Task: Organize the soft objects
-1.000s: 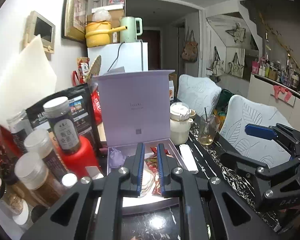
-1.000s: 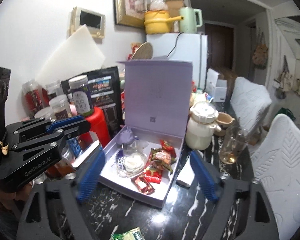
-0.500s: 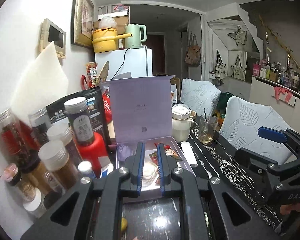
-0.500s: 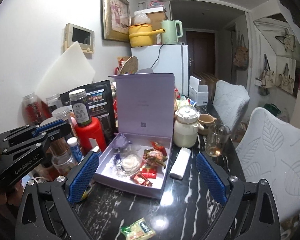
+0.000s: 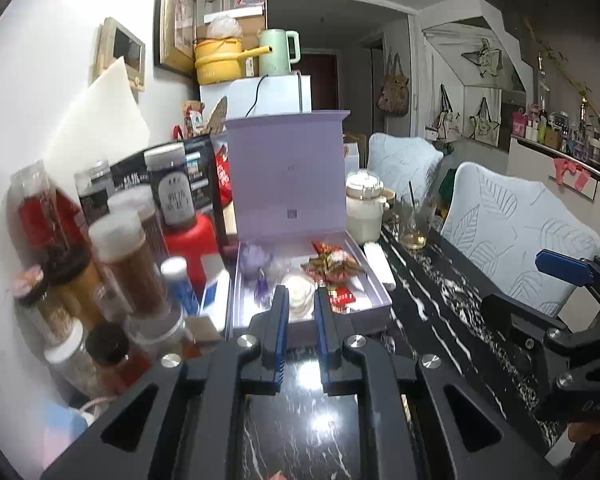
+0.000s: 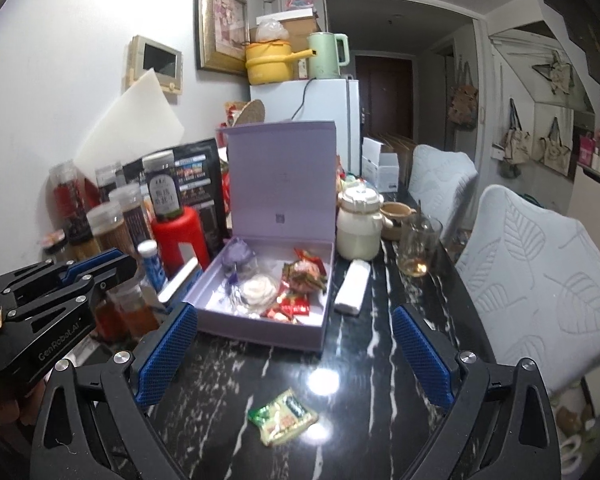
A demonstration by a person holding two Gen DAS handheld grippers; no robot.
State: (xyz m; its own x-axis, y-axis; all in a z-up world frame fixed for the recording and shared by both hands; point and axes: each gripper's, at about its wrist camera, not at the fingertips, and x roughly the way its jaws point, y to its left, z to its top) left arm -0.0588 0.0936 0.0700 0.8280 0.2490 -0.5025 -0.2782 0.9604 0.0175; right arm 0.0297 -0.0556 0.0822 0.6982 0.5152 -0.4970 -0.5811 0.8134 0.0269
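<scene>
The lilac cardboard gift box (image 6: 260, 322) with its lid standing upright sits on the black marble-veined table (image 6: 352, 420), and it already holds several soft pieces: a purple fabric flower (image 6: 238, 251), a white fabric rosette (image 6: 256, 289) and red crinkly snack wrappers (image 6: 294, 307). One small green foil snack packet (image 6: 283, 416) lies on the table in front of the box, well clear of its near wall; judging by that, the step in hand is fetching this last stray piece.

The right gripper (image 6: 294, 354) hangs above the packet with its blue pads spread wide and nothing between them. The left gripper (image 5: 301, 332), in front of the box's near wall, has its pads drawn close with only a narrow gap; nothing seems to be held, though the view there is cramped.

The next move likely calls for lowering the right gripper over the packet, pinching its thin crinkled edge, and lifting it over the near wall.

Left of the box stands a crowd of spice jars (image 6: 112, 228); right of it lie a white folded cloth roll (image 6: 352, 286) and a glass cup (image 6: 418, 250). The table in front of the box is the open room.
</scene>
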